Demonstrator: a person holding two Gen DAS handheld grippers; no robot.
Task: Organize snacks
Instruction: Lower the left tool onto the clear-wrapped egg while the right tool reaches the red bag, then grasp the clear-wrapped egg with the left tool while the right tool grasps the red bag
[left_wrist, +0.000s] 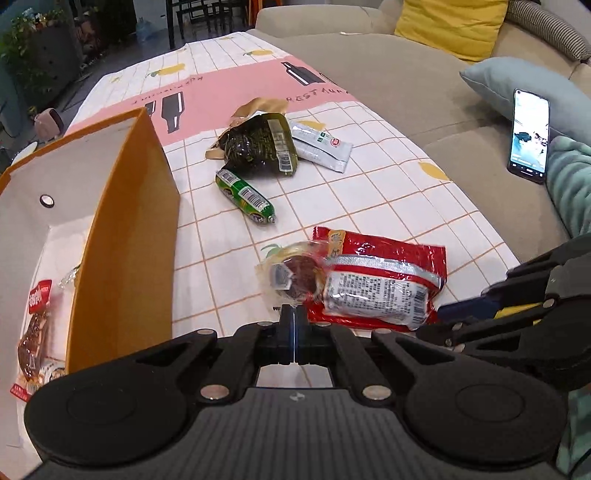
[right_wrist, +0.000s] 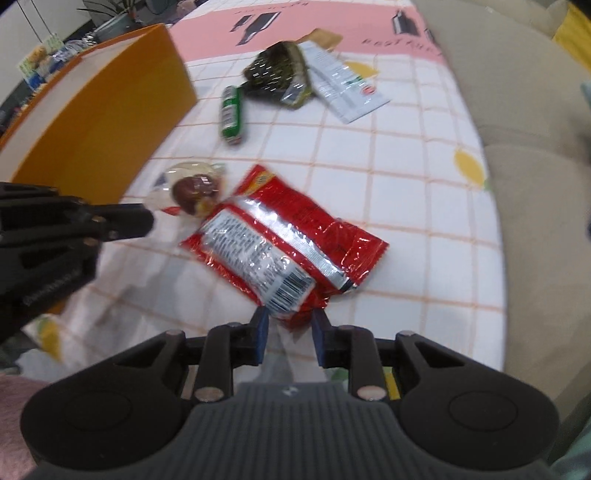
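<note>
Blue-padded fingers of the right gripper (right_wrist: 289, 314) stand narrowly apart and straddle the near corner of the red snack packet (right_wrist: 288, 236). The pads are not plainly pressing, so count on no firm hold yet. Seat deeper before squeezing: take the flat sealed edge rather than the bulging, crinkled corner, which looks slippery and likely to squirt out. Close until the foil stops shifting, then lift straight up.

Black fingers of the left gripper (left_wrist: 293, 314) are shut tight, with the tips at the near edge of the clear packet holding a dark round snack (left_wrist: 291, 277). Cannot tell whether any film is pinched between them. That clear packet lies at 10 o'clock from the red one and overlaps its far end, so expect it to drag along. Either steady it with the left tips or peel the red packet away toward 4 o'clock.

Red packet flat on the checked cloth of the counter (right_wrist: 406, 206), directly ahead of both grippers. Orange box (left_wrist: 125, 229) open at 9 to 10 o'clock, with a wrapped snack or two already inside: probably the destination. Clear its tall near wall fully before lowering.

Farther out at 12 o'clock, a green sausage stick (left_wrist: 245, 195), a dark green packet (left_wrist: 258, 144) and a white sachet (left_wrist: 321, 147) wait well apart from the grasp. Leave them undisturbed.
</note>
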